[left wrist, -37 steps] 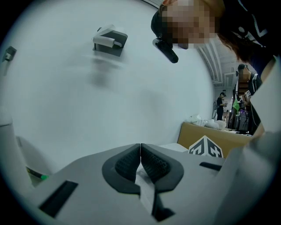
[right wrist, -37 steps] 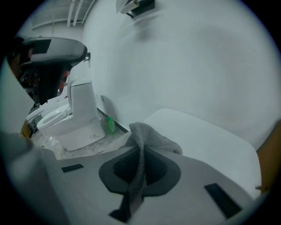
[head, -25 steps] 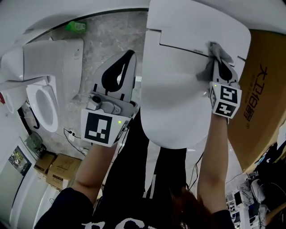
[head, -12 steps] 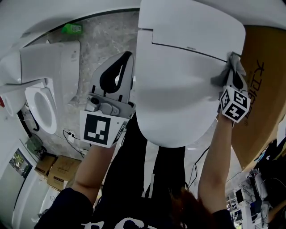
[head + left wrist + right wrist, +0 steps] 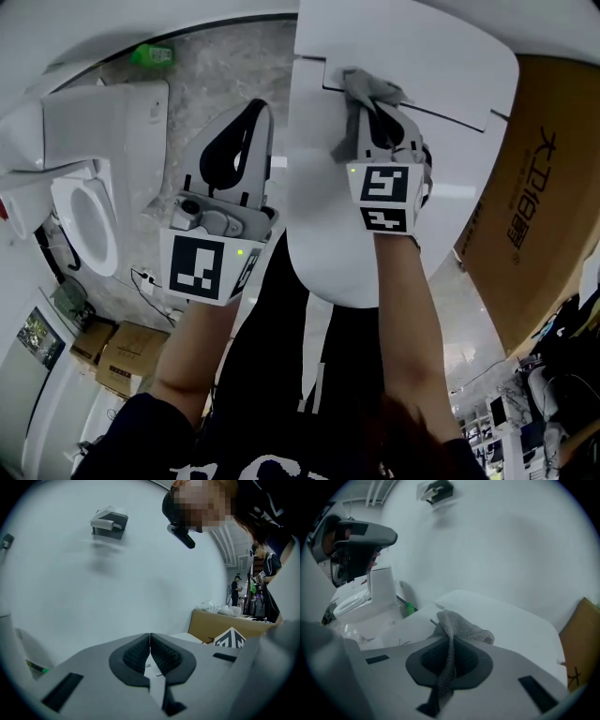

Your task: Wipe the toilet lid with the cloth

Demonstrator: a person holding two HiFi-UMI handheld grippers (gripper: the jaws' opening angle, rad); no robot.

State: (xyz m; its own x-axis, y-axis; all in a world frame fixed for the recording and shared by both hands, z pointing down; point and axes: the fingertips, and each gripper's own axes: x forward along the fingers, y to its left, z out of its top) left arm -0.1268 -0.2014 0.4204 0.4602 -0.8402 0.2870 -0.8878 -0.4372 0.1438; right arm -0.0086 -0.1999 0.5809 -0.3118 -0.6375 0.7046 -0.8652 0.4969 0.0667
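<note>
The white toilet lid (image 5: 422, 112) fills the upper middle of the head view and shows again as the toilet lid (image 5: 511, 620) in the right gripper view. My right gripper (image 5: 375, 112) is shut on a grey cloth (image 5: 361, 94) and presses it against the lid's back left part near the hinge line. In the right gripper view the grey cloth (image 5: 459, 627) hangs pinched between the jaws. My left gripper (image 5: 242, 141) hovers over the floor beside the toilet's left side, shut and empty; the left gripper (image 5: 150, 644) shows its jaws touching.
A second white toilet (image 5: 89, 206) stands at the left on the grey marble floor (image 5: 225, 75). A large cardboard box (image 5: 534, 187) leans at the right. Small cartons (image 5: 127, 356) sit at lower left. A green bottle (image 5: 150, 56) lies near the back wall.
My right gripper has swept the cloth from the lid's right edge across to its back left part. The left gripper has stayed almost still.
</note>
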